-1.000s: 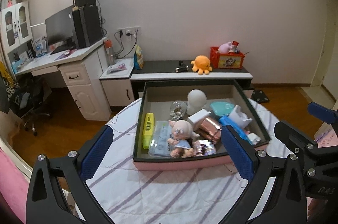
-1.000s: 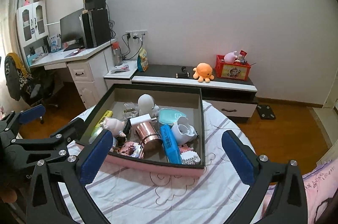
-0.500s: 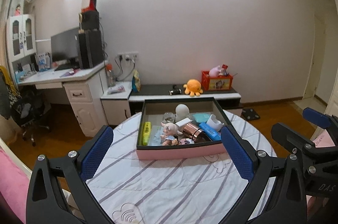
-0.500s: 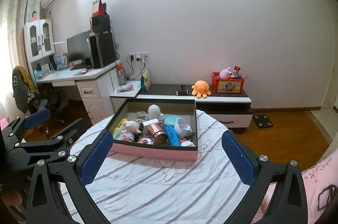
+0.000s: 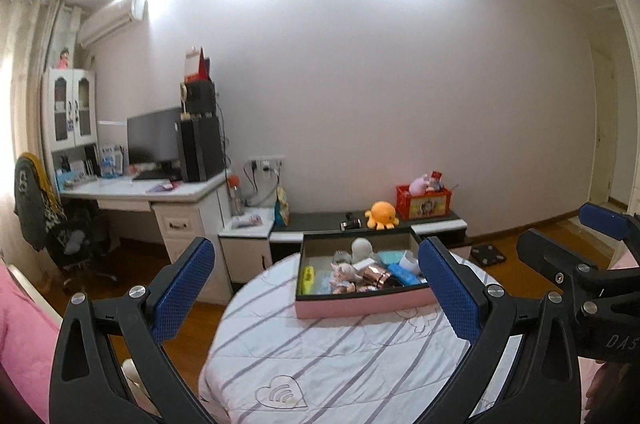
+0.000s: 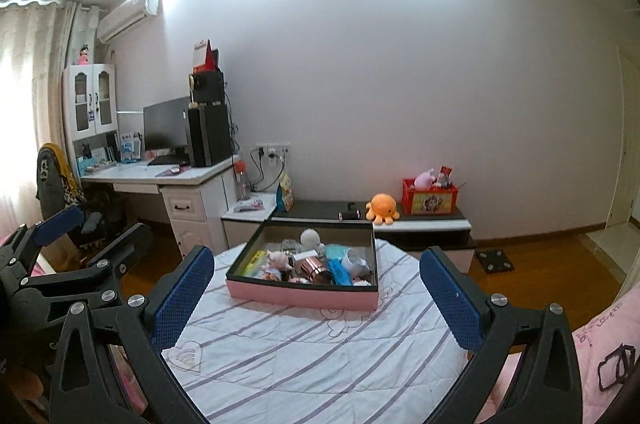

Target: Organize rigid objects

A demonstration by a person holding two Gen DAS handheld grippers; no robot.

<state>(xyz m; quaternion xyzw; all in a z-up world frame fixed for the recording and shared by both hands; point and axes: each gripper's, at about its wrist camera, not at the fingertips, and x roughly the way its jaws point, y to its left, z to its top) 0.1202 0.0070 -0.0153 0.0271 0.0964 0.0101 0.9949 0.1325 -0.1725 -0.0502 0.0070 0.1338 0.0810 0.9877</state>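
Observation:
A pink box (image 5: pixel 360 305) (image 6: pixel 300 295) with a dark rim sits at the far side of a round table (image 5: pixel 340 356) (image 6: pixel 320 356) covered in a striped cloth. Inside lie several items: a white round figure (image 5: pixel 361 247) (image 6: pixel 311 237), a small doll (image 5: pixel 343 272) (image 6: pixel 276 260), a copper cup (image 5: pixel 378 273) (image 6: pixel 314 266), a yellow pack (image 5: pixel 307 278) and a blue pack (image 6: pixel 340 272). My left gripper (image 5: pixel 316 300) is open, held well back and above the table. My right gripper (image 6: pixel 316 298) is open too, equally far from the box. Neither holds anything.
Behind the table stand a low cabinet (image 6: pixel 424 224) with an orange plush octopus (image 6: pixel 383 207) and a red crate (image 6: pixel 430 198). A white desk (image 6: pixel 168 180) with a monitor is at the left. Pink bedding (image 6: pixel 600 352) lies at the right.
Both grippers have pulled back and risen away from the box, which now looks much smaller and farther off. Both stay open and hold nothing.

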